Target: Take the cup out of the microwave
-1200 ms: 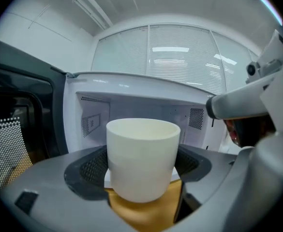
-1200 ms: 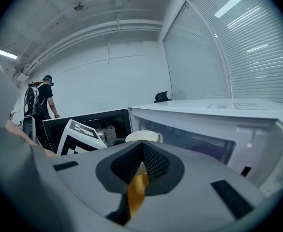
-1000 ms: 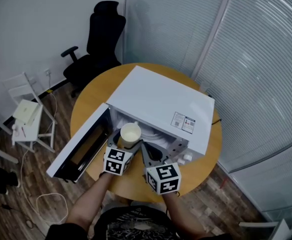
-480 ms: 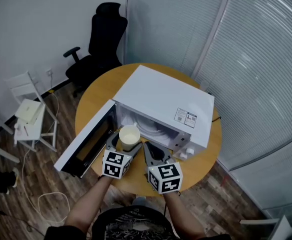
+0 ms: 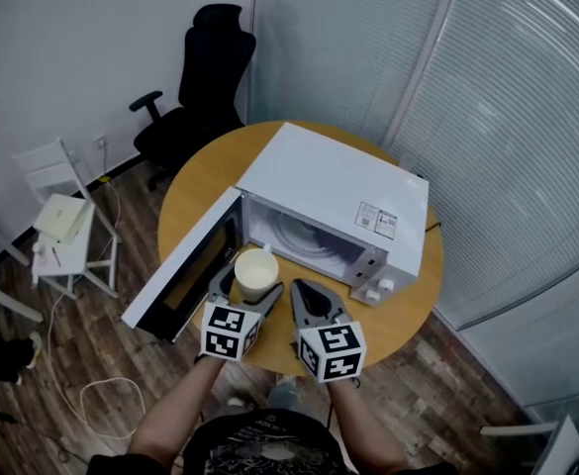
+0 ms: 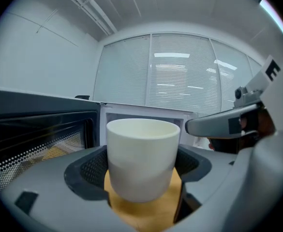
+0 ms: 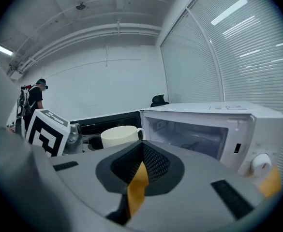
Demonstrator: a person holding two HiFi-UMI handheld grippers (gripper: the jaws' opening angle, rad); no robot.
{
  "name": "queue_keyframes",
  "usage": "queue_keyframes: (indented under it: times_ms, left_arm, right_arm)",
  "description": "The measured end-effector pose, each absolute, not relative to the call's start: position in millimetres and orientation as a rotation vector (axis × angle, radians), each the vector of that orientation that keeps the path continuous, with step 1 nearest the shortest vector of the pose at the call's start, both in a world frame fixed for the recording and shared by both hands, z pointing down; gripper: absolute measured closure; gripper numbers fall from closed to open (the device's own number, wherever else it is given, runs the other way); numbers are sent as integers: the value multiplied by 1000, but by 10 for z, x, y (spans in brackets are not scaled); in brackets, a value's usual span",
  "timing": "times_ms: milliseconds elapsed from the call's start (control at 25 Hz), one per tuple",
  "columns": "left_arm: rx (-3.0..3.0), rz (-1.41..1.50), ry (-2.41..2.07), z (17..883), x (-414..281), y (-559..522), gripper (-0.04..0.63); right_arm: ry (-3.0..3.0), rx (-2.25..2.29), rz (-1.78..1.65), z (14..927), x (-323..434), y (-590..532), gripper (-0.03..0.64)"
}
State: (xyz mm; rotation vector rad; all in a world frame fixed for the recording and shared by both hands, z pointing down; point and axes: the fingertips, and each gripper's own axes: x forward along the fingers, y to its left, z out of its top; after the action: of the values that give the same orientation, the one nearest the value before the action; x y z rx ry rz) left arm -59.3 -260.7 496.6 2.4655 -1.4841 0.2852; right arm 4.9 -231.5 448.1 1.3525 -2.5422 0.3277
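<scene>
The white cup is held upright by my left gripper, just in front of the open white microwave, outside its cavity. In the left gripper view the cup fills the space between the two grey jaws, which press on its sides above the wooden table. My right gripper hangs beside it on the right, shut with nothing in it; its jaws meet in the right gripper view. That view also shows the cup with its handle and the microwave to the right.
The microwave door swings open to the left over the edge of the round wooden table. A black office chair stands behind the table. A white folding chair and a cable lie on the floor at left. Glass walls with blinds run along the right.
My left gripper has drawn the cup back out of the microwave cavity toward me. The right gripper has pulled back alongside it.
</scene>
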Motion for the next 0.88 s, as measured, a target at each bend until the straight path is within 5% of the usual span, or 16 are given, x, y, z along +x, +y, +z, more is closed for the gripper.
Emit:
queue_keyframes:
  times_ms: [880]
  left_arm:
    - [2515, 275, -1453, 4836, -741, -2262, 172]
  right_arm:
    - [-2481, 1403, 314, 4597, -27, -2000, 601]
